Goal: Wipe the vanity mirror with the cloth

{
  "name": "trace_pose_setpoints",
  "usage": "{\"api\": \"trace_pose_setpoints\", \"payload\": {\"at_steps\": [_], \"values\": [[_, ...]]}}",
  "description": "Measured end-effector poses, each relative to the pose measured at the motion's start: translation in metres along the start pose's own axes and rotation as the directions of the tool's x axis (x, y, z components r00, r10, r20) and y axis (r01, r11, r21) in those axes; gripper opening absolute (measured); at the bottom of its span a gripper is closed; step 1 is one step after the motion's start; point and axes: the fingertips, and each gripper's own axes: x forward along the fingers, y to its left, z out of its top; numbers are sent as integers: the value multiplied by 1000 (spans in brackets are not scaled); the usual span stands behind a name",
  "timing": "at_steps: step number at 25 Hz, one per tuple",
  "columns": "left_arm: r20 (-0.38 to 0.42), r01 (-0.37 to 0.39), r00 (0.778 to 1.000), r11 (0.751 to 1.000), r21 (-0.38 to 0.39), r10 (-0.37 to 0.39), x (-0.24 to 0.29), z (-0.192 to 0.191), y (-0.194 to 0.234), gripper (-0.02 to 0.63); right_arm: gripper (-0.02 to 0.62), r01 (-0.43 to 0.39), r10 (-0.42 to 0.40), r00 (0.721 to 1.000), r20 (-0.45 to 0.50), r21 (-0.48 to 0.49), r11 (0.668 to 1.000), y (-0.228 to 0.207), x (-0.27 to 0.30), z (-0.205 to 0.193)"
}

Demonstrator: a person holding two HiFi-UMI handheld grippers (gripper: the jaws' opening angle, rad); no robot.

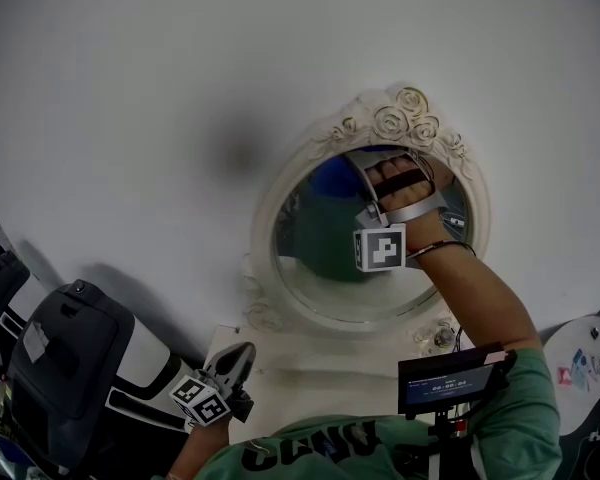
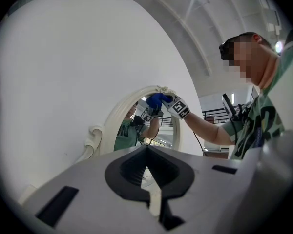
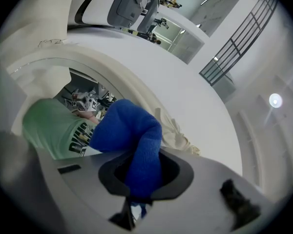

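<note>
An oval vanity mirror in a cream frame (image 1: 263, 218) with carved roses on top stands on a white base (image 1: 310, 353). My right gripper (image 1: 370, 160) is up at the top of the glass, shut on a blue cloth (image 1: 335, 176) that lies against the mirror. In the right gripper view the cloth (image 3: 132, 130) bulges out of the jaws of the right gripper (image 3: 136, 199). My left gripper (image 1: 242, 353) hangs low by the base's left corner, shut and holding nothing. The left gripper view shows the left gripper (image 2: 147, 152) below the frame (image 2: 118, 112) and cloth (image 2: 156, 100).
A plain white surface (image 1: 180, 88) surrounds the mirror. A dark grey padded chair (image 1: 60, 358) sits at the lower left. A small screen (image 1: 450, 378) hangs at the person's chest. A round white top (image 1: 585, 358) with small items shows at the right edge.
</note>
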Motion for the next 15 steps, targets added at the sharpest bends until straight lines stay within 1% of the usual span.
{"api": "trace_pose_setpoints", "payload": {"at_steps": [5,9,12,15], "values": [[-3,16,1000,1000,7,-16,6,1,-7,0,49,12,-11,997,-81,17,1000,-6,-12,-38],[-5,36,999,999,8,-36,10,1,-12,0,49,9,-7,987,-160,7,1000,0,-31,-82],[-12,37,999,999,7,-37,14,1,-14,0,49,12,-15,980,-198,-17,1000,5,-47,-110],[-16,47,999,999,6,-47,16,1,-17,0,49,-36,31,970,-243,-17,999,24,-62,-134]]}}
